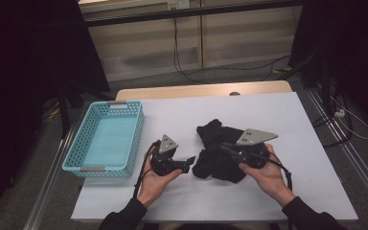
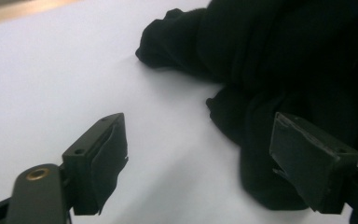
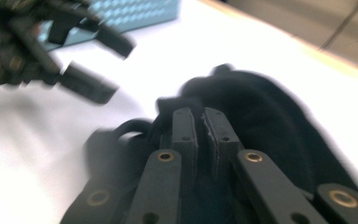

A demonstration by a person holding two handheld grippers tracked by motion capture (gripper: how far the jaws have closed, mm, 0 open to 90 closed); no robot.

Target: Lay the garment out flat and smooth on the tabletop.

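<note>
A crumpled black garment [image 1: 214, 133] lies at the middle of the white table [image 1: 278, 115]. My right gripper [image 1: 223, 147], in the person's right hand, comes onto it from the right. In the right gripper view its jaws [image 3: 201, 128] stand almost together with a fold of the garment [image 3: 275, 121] pinched between them. My left gripper [image 1: 189, 163] rests just left of the cloth, pointing at it. Its jaws [image 2: 200, 135] stand wide open with bare table between them, and the garment's edge [image 2: 261, 70] lies by the right jaw. The left gripper [image 3: 93, 70] also appears blurred in the right gripper view.
A light blue perforated basket [image 1: 136, 132] stands at the table's left side, seen also as a basket corner [image 3: 135, 14] in the right gripper view. Bare white table surrounds the cloth at the right and front. Cables lie on the floor behind the table.
</note>
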